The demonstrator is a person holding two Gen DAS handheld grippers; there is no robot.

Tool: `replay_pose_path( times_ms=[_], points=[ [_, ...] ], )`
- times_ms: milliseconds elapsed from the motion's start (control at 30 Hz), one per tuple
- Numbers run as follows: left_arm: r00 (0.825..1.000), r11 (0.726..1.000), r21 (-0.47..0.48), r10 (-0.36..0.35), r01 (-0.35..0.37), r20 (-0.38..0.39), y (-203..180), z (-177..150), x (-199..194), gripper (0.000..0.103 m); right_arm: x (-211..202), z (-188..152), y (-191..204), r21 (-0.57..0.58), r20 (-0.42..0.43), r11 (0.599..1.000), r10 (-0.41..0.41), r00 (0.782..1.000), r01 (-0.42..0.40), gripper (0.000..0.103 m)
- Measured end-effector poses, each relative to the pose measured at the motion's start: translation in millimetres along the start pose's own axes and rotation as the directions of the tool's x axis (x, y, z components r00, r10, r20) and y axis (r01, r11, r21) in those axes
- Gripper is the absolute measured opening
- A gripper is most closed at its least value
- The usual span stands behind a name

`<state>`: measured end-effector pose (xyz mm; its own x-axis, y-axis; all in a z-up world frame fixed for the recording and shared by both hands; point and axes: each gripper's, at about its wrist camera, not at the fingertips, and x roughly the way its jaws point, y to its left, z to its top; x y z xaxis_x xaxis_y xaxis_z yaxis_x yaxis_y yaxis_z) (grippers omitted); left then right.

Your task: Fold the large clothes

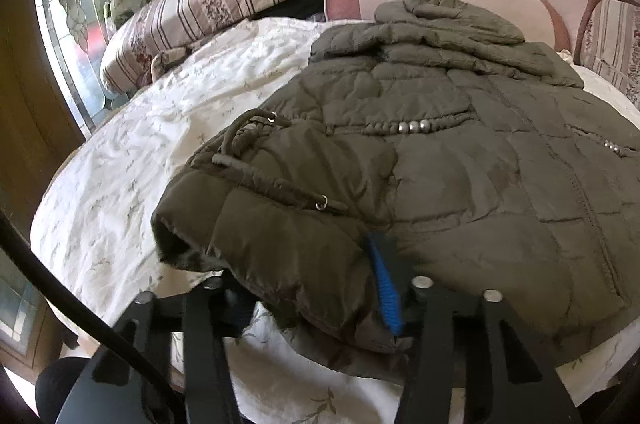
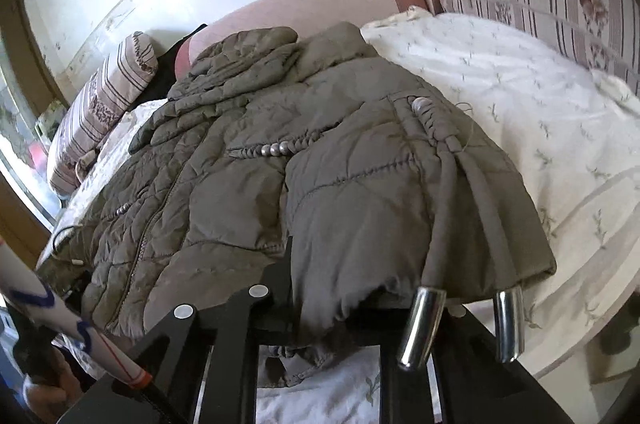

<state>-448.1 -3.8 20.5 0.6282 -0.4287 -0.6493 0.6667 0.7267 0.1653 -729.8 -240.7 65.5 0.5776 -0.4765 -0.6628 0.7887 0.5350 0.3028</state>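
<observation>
Jacket (image 1: 440, 164) lies spread on the bed (image 1: 120, 184). Left gripper (image 1: 304, 288) pinches its near sleeve cuff; right gripper (image 2: 344, 288), jaws narrow, clamps the other cuff at the hem.

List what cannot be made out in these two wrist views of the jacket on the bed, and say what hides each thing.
- Left gripper pads: left wrist view, the jacket cuff covers them, so the grip is unclear.
- Right gripper fingertips: right wrist view, buried under the jacket hem.
- Jacket's right side: left wrist view, cut off by the frame edge.
- Dark item behind the pillow: left wrist view, mostly hidden by the pillow and headboard.
</observation>
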Motion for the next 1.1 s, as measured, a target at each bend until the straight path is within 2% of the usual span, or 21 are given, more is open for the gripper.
replay_pose_path(
  times_ms=[200,367,567,1100],
  points=[
    [0.999,1.0,-0.009,-0.02,0.02,0.034,5,1,-10,0.032,-15,1,3,-0.009,0.031,1.0,0.015,0.999,-0.015,0.017],
    [0.997,1.0,0.006,-0.023,0.023,0.074,6,0,-28,0.027,-29,0,5,-0.008,0.052,1.0,0.028,0.998,-0.028,0.016],
    [0.995,0.999,0.003,-0.038,0.038,0.09,12,-3,-42,0.027,-46,-7,3,-0.002,0.061,0.999,0.049,0.997,-0.049,0.016],
    [0.994,0.999,0.005,-0.035,0.034,0.108,11,-5,-46,0.026,-53,-8,0,-0.011,0.063,0.998,0.058,0.996,-0.057,0.016]
  ],
)
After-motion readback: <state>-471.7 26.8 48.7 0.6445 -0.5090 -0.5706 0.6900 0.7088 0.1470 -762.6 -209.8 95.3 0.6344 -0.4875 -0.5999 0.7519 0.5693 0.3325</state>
